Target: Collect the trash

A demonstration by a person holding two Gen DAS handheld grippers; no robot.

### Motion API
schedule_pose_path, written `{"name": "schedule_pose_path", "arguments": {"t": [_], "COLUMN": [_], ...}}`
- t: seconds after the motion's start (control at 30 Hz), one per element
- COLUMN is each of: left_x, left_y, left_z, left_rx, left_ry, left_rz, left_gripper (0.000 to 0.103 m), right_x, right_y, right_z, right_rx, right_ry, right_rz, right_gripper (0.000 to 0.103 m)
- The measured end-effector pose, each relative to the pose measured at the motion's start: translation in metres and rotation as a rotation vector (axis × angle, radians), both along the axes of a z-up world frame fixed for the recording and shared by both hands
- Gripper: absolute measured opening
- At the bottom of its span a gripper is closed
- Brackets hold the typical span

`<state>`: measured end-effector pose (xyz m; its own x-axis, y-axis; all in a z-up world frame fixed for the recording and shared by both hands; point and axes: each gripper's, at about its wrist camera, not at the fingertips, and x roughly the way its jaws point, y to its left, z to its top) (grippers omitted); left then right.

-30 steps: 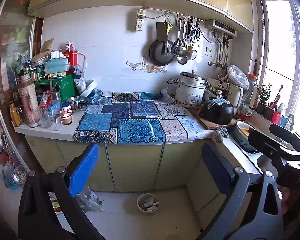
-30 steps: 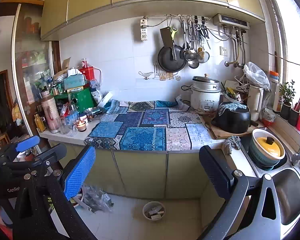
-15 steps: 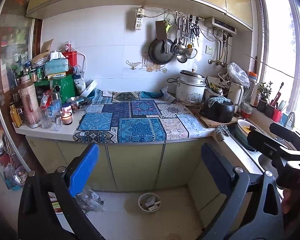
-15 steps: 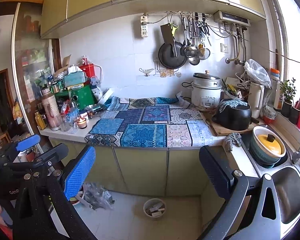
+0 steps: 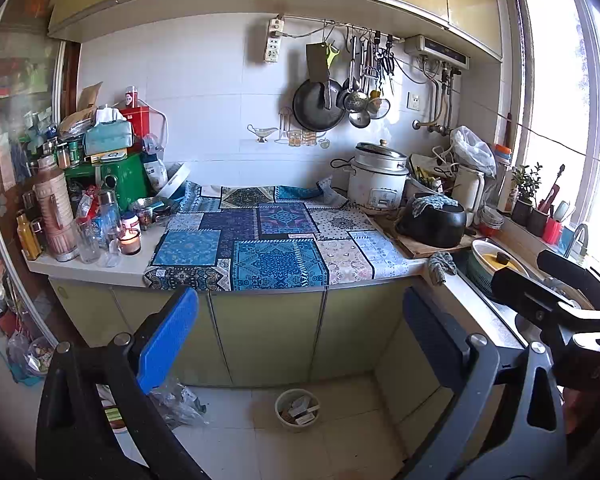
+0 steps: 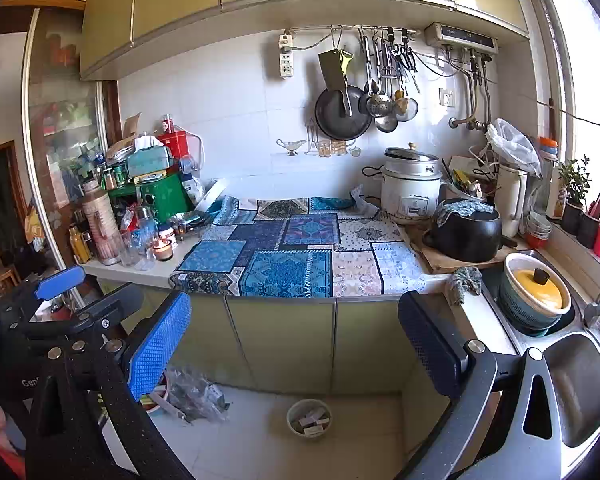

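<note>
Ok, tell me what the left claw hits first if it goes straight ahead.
Probably the green cabinet doors under the patchwork cloth. The open left claw points there, nothing visible between; depth is unclear.

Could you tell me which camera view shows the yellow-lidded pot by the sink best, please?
The right wrist view: the yellow-lidded pot shows whole, sitting in its green basket beside the sink. In the left wrist view the pot is smaller, near the edge, and partly hidden behind the other hand-held gripper.
</note>
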<state>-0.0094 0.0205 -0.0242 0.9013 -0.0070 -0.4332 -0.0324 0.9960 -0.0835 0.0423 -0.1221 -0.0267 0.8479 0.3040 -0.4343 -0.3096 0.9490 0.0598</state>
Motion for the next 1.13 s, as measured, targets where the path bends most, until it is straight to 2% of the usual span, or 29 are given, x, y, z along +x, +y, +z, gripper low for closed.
{"name": "schedule_pose_path", "arguments": {"t": [0.87, 1.13], "left_x": [0.012, 0.032], "left_y": [-0.014, -0.018], "left_z": [-0.001, -0.001], "left_rx": [-0.013, -0.014], "left_ry": [0.022, 0.038], "left_rz": [-0.009, 0.014], "left_gripper": [0.102, 0.102], "right_x": [0.002, 0.025], "right_y": [-0.004, -0.005], "right_z": [-0.001, -0.005], "right_rx": [0.008, 0.020], "right_ry": [0.009, 0.036], "right_rz": [-0.013, -0.005], "right_gripper": [0.103, 0.103]}}
